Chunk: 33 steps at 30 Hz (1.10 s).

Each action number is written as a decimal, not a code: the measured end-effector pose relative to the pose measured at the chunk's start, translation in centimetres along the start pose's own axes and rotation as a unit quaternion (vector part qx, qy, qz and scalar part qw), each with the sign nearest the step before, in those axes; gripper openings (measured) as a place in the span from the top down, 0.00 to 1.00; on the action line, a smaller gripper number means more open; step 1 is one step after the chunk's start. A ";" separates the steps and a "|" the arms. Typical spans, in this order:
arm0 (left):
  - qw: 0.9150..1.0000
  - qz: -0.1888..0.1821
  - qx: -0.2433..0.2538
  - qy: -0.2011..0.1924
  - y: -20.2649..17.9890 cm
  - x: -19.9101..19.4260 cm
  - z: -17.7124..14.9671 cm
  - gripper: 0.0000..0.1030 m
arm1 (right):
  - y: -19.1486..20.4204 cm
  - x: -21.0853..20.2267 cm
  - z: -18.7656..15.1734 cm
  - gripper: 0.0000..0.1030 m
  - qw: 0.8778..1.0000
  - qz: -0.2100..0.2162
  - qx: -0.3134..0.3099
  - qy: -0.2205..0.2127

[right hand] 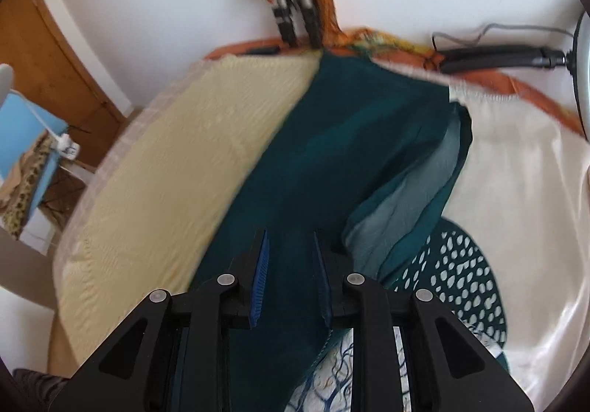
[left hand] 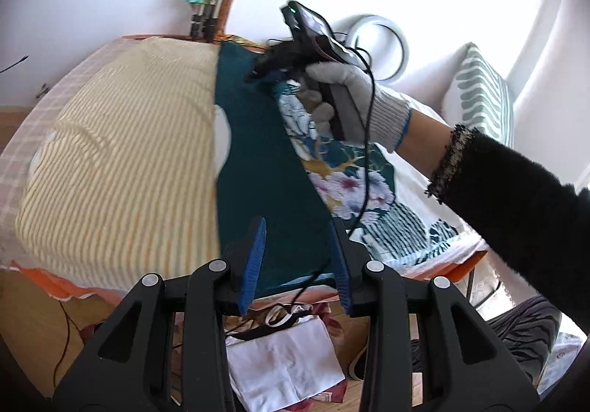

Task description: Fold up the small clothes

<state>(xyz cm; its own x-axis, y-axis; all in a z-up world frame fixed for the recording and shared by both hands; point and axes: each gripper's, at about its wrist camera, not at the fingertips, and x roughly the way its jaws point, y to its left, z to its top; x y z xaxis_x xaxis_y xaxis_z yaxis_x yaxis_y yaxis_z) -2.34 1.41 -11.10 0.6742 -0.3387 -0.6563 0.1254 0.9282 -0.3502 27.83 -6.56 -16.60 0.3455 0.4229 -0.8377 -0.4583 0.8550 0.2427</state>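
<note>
A dark teal garment [left hand: 273, 168] lies folded in a long strip across the table, beside a yellow striped cloth [left hand: 121, 161]. My left gripper [left hand: 298, 257] is open above the strip's near end, its blue pads either side of the cloth. The right gripper [left hand: 265, 67], held by a gloved hand, hovers over the strip's far end. In the right wrist view my right gripper [right hand: 291, 264] is open just above the teal garment [right hand: 332, 161], which has a flap turned back showing its paler inside [right hand: 402, 205].
A floral printed cloth [left hand: 354, 183] and a white cloth [right hand: 516, 198] cover the table to the right. A ring light [left hand: 383, 43] and a striped pillow [left hand: 479, 91] stand at the back right. White fabric [left hand: 284, 360] and cables lie on the floor below.
</note>
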 end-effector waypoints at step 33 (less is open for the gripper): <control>0.991 0.021 0.127 -0.043 -9.2 -0.8 -0.8 0.63 | -4.4 -26.5 -12.9 0.52 0.970 -0.178 0.027 -0.164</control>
<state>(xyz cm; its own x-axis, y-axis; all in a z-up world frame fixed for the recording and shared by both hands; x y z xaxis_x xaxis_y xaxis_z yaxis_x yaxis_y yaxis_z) -4.55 -7.00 -7.89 0.7405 -0.2954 -0.6037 0.2684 0.9535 -0.1373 10.12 -25.38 -1.72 0.7193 0.1639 -0.6751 -0.2221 0.9750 0.0001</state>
